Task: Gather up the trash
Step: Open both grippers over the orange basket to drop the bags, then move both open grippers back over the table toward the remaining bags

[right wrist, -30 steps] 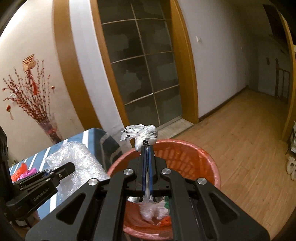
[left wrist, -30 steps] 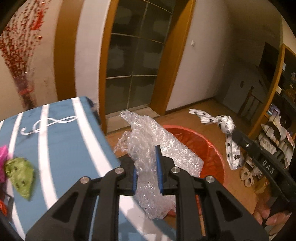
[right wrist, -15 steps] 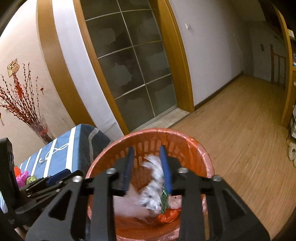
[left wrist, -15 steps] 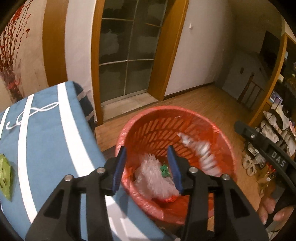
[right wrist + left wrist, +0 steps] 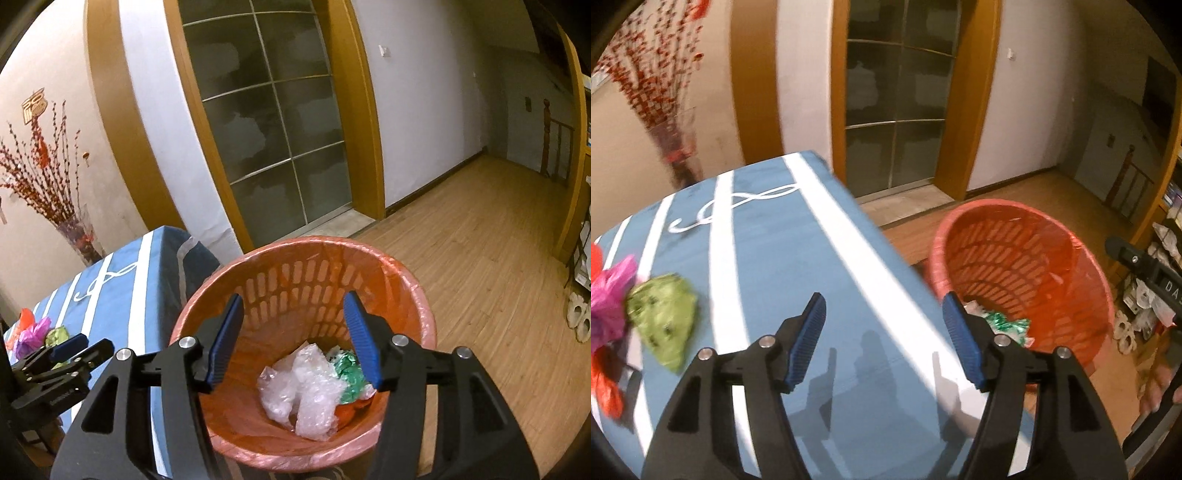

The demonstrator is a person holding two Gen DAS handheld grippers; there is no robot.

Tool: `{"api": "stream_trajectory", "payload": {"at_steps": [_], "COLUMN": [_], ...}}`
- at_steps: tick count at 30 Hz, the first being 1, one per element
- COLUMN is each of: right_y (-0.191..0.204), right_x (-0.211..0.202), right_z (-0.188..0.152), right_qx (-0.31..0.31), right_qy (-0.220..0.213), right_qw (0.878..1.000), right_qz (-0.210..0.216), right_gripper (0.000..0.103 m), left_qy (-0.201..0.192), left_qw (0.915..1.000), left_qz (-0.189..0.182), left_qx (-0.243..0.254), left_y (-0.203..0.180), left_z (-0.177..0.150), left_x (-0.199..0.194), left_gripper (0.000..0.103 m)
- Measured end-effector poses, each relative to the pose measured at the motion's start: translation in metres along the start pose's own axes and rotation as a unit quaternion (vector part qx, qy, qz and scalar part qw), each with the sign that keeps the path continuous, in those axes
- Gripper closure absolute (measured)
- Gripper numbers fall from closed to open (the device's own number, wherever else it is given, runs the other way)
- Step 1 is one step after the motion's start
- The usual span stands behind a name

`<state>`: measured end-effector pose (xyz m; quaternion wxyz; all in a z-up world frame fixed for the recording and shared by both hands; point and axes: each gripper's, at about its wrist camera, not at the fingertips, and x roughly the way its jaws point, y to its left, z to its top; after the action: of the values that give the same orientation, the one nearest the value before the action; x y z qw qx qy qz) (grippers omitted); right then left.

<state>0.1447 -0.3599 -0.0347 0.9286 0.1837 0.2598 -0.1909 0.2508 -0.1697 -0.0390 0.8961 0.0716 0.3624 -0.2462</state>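
The left tool [image 5: 882, 332] is hanging over the near part of the tabletop [image 5: 768, 258], which is wearing a blue cloth with white stripes and a white looping motif; its jaws have just been opening and are standing apart with nothing between them. At the left edge of that cloth a crumpled green wrapper [image 5: 665, 328] is lying just beside a pink plastic bag [image 5: 607, 299], with red scraps [image 5: 605, 391] next to them (all somewhat blurred). The right tool [image 5: 293, 332] is hovering above the orange basket [image 5: 417, 295], which is standing on the wooden floor [image 5: 480, 258] right against the tabletop's corner; its jaws too have just been opening and are gaping empty. Inside the basket, lined with a thin orange bag, clear bubble wrap [image 5: 306, 391] is resting on the bottom, touching a green foil wrapper [image 5: 349, 373] and something red beneath. Behind the basket a frosted glass door [image 5: 273, 129] in an orange-brown wooden frame is filling the white wall, and to its left a glass vase of red-budded branches [image 5: 44, 184] is standing against a beige wall. Pale slippers [image 5: 578, 317] are sitting on the floor at the far right, near shelving.
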Motion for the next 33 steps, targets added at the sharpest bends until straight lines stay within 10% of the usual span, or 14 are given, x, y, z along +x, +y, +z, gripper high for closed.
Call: {"api": "stream_trajectory", "payload": {"at_steps": [21,33], "right_y": [0.089,0.141], "right_x": [-0.006,-0.001], "right_z": [-0.020,-0.040], "right_qx": [-0.086,-0.126], "right_qy": [0.031,0.056], "right_qw": [0.994,0.985], "right_qz": [0.058,0.099], "right_gripper": [0.043,0.043], "left_qy": [-0.018,-0.034], "left_qw": [0.9941,0.9656], "left_qz": [0.060,0.186], "left_qx": [-0.088,-0.179], "left_y": [0.104,0.224], "left_z": [-0.039,-0.074], "left_x": [-0.071,-0.132], "left_gripper": [0.037,0.037]}}
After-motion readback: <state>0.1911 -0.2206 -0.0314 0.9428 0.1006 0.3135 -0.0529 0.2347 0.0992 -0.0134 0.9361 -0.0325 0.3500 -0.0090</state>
